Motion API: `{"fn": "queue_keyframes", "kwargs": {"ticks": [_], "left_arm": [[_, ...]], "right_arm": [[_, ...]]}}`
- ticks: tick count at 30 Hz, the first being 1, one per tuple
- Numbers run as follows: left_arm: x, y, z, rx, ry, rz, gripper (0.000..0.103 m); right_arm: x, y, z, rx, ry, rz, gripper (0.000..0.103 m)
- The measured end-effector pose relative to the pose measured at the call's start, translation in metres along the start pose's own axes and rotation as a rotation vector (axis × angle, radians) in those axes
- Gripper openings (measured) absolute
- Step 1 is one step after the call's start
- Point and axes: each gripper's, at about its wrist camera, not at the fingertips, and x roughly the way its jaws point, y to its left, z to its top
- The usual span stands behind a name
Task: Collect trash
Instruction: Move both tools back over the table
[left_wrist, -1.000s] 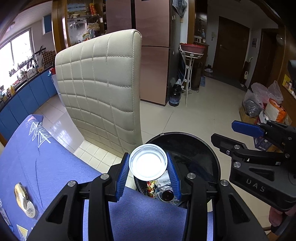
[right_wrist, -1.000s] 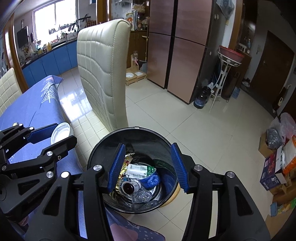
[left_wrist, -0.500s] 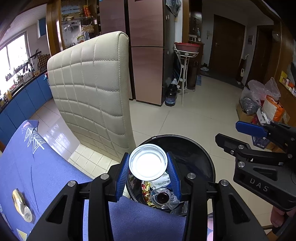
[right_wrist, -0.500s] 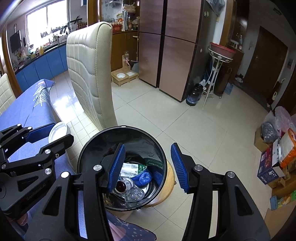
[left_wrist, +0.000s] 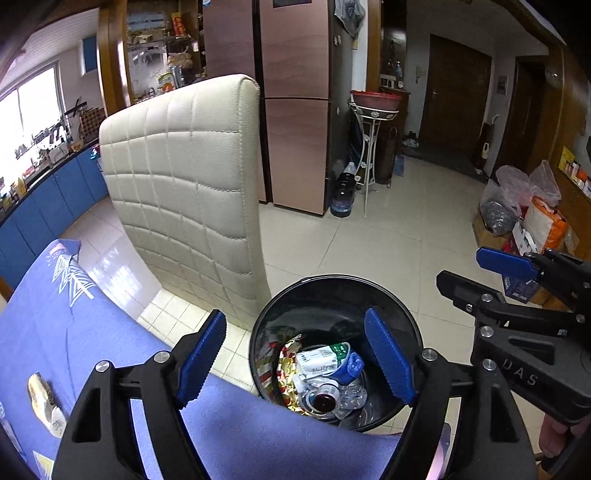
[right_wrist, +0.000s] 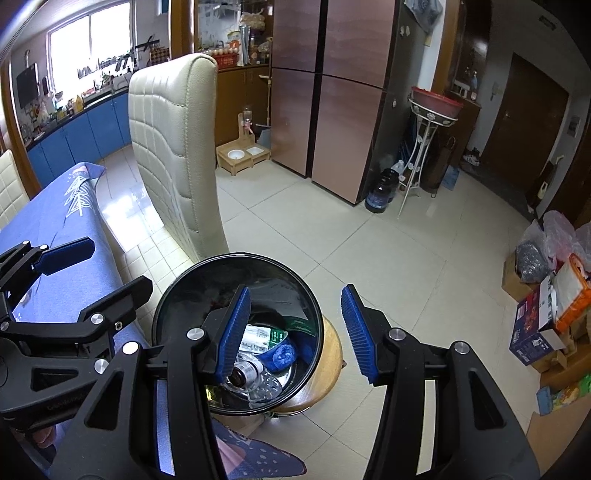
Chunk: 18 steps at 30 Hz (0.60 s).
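A black round trash bin (left_wrist: 334, 284) stands on a wooden stool beside the blue-clothed table; it also shows in the right wrist view (right_wrist: 177, 291). It holds wrappers, a white carton (left_wrist: 316, 362), a blue scrap and a clear bottle (left_wrist: 327, 398). My left gripper (left_wrist: 295, 356) is open and empty above the bin's near side. My right gripper (right_wrist: 295, 332) is open and empty over the bin's right rim. A crumpled wrapper (left_wrist: 42, 400) lies on the table at the left. The white cup is not in view.
A cream padded chair (left_wrist: 188, 192) stands just behind the bin, against the table (left_wrist: 44, 325) edge. Bags and boxes (left_wrist: 524, 218) lie on the tiled floor at the right. A metal stand (right_wrist: 424, 147) and water jug stand by the brown cabinets.
My left gripper has opened wide and let go of the white round cup it held over the bin; the cup is gone from view. Both grippers shifted slightly over the bin.
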Motion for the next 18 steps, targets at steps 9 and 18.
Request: {"fn": "queue_keyframes", "kwargs": {"ticks": [9, 18], "left_arm": [[-0.032, 0.044, -0.02, -0.087, -0.006, 0.104, 0.076], [-0.075, 0.141, -0.076, -0.261, 0.04, 0.314, 0.076]], "right_arm": [[-0.009, 0.051, 0.005, -0.093, -0.015, 0.106, 0.054], [-0.007, 0.16, 0.001, -0.245, -0.004, 0.301, 0.064]]}}
